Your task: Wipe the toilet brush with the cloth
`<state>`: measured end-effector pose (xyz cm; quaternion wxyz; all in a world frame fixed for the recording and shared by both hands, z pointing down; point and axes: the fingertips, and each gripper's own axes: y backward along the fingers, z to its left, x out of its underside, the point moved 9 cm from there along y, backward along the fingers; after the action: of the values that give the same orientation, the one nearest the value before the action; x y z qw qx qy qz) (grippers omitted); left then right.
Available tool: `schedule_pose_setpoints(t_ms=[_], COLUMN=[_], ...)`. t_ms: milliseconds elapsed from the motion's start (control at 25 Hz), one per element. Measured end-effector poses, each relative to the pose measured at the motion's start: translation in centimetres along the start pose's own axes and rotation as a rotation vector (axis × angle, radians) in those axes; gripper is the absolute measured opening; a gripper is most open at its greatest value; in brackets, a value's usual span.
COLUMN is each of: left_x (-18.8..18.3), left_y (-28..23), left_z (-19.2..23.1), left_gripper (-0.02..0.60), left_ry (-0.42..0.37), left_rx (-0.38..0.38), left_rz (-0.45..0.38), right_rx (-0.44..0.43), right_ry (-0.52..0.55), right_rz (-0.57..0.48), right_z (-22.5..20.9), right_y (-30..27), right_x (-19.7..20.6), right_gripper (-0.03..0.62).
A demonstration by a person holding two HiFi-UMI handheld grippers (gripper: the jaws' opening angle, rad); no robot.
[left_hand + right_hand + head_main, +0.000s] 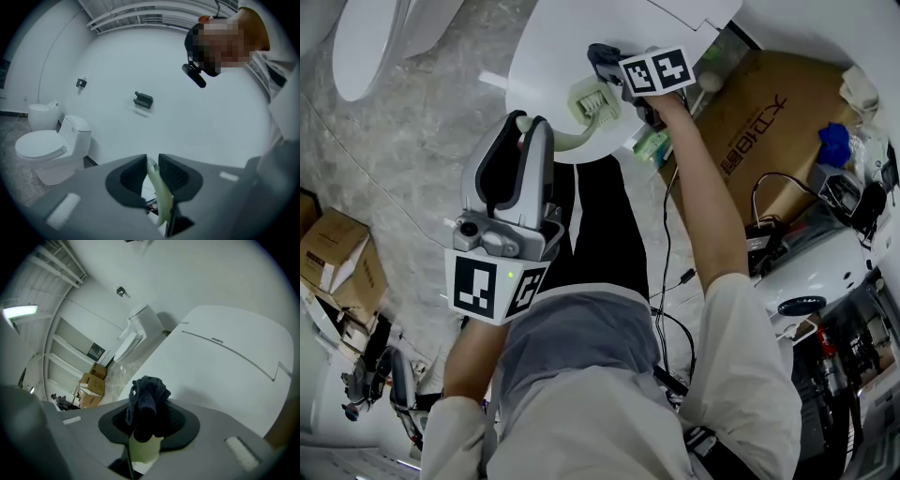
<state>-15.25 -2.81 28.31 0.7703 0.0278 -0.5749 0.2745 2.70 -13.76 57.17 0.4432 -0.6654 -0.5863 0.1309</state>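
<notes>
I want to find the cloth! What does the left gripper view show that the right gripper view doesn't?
Only the left gripper view: the left gripper pinching the thin handle of the pale green plastic toilet brush, and a person's dark head camera. Only the right gripper view: the right gripper shut on the dark blue knitted cloth, plus brown cardboard boxes. Both: a pale green bit of brush, white walls and a white ceramic toilet.

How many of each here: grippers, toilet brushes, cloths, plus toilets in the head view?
grippers: 2 (left gripper, right gripper)
toilet brush: 1, handle clamped in the left gripper
cloth: 1, dark, clamped in the right gripper
toilets: 2 (near toilet, far toilet)
total: 6
</notes>
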Motion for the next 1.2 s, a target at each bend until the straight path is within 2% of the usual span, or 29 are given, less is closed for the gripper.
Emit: schedule_pose_setpoints(t_ms=[160,680,1200], left_x=[0.0,0.1,0.2], left_y=[-0.1,-0.3,-0.3], left_z=[0.1,-0.2,-0.5], left_gripper=[0.0,0.0,0.0], left_ry=[0.001,-0.011,-0.012], left_rx=[-0.001,-0.005,-0.009], left_rz=[-0.002,-0.01,-0.016], right_rx=[-0.016,-0.087,-0.206], right_ry=[0.072,0.167,0.26], right_rz=[0.036,0.099,0.148], right_z=[0.8,3.1,6.3], right_y=[-0.2,-1.1,-2.3], right_x=[-0.8,-1.9,-2.3], right_gripper=[0.111,0.11,0.112])
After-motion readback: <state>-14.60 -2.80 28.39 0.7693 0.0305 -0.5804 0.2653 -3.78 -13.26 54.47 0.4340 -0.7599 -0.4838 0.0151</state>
